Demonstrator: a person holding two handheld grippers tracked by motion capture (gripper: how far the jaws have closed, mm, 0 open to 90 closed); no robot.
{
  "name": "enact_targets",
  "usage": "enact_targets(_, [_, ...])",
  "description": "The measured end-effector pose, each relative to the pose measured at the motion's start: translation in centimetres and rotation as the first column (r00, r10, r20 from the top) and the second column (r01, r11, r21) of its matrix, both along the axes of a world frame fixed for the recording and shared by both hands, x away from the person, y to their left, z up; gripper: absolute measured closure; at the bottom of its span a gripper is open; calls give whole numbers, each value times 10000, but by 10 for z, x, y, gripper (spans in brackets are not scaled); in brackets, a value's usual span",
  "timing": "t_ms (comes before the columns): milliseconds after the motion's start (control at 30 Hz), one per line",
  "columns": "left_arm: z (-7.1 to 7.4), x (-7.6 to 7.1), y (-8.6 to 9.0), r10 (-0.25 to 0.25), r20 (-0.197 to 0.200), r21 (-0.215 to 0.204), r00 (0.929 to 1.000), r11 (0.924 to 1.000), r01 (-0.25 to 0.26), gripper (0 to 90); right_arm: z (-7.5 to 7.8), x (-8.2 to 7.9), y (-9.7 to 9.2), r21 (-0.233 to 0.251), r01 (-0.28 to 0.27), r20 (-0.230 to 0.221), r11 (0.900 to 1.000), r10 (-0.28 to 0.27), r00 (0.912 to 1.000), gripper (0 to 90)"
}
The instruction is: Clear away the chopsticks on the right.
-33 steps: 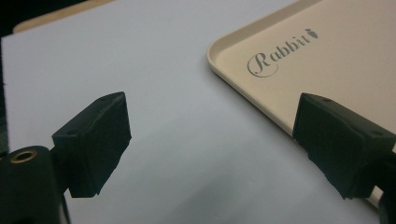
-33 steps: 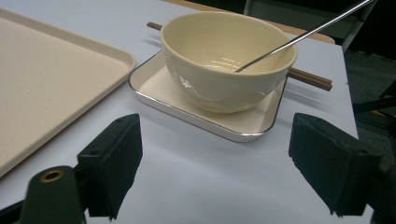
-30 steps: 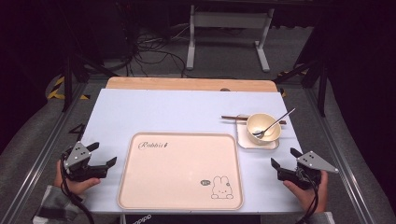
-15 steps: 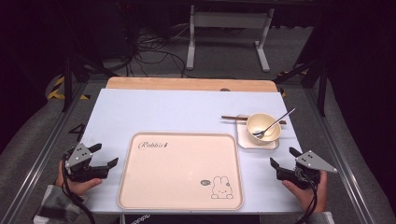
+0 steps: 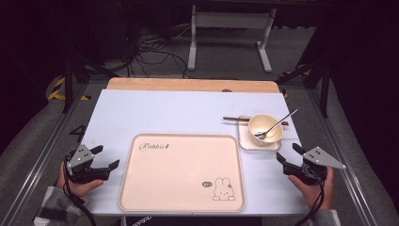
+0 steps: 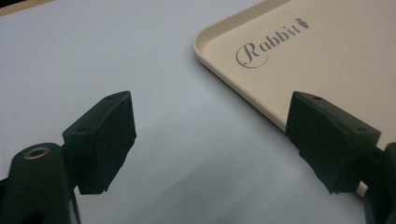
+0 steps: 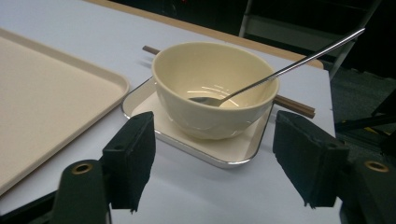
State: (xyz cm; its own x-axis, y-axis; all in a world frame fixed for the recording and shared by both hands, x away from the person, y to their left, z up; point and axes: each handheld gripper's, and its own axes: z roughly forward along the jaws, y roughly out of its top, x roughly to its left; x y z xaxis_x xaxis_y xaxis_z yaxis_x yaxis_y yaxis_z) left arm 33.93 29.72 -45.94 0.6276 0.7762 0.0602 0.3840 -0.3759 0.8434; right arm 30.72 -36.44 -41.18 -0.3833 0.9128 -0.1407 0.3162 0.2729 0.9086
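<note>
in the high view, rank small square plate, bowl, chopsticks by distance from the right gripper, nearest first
From the right gripper:
1. small square plate, just beyond the jaws, beside the tray's right edge
2. bowl, standing on that plate
3. chopsticks, behind the plate, farthest

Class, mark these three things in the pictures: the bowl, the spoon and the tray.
bowl (image 7: 210, 109), right gripper view, on its outer front wall.
spoon (image 7: 299, 63), right gripper view, midway along its metal handle.
tray (image 5: 181, 174), high view, on the bare middle of its floor.
</note>
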Motion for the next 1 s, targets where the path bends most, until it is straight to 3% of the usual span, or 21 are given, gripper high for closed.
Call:
enact_targets(100, [-1,0,-1,6,-23,-25,10000,10000,-6,171,5,2,-6,-1,159,73,9999,-159,9998,422])
enact_targets(433, [-2,1,-2,-77,-59,-40,10000,10000,77,178,11,16,-32,349,800,-98,9962,-797,9968,549])
enact_targets(800, [-1,0,-2,-179,-13,-49,9998,9998,179,185,12,34,-39,429,675,-324,9968,-661,9973,871])
enact_targets(1000, [-1,0,-3,-239,-13,-57,9997,9997,239,188,13,39,-35,281,526,-460,9982,-513,9976,900])
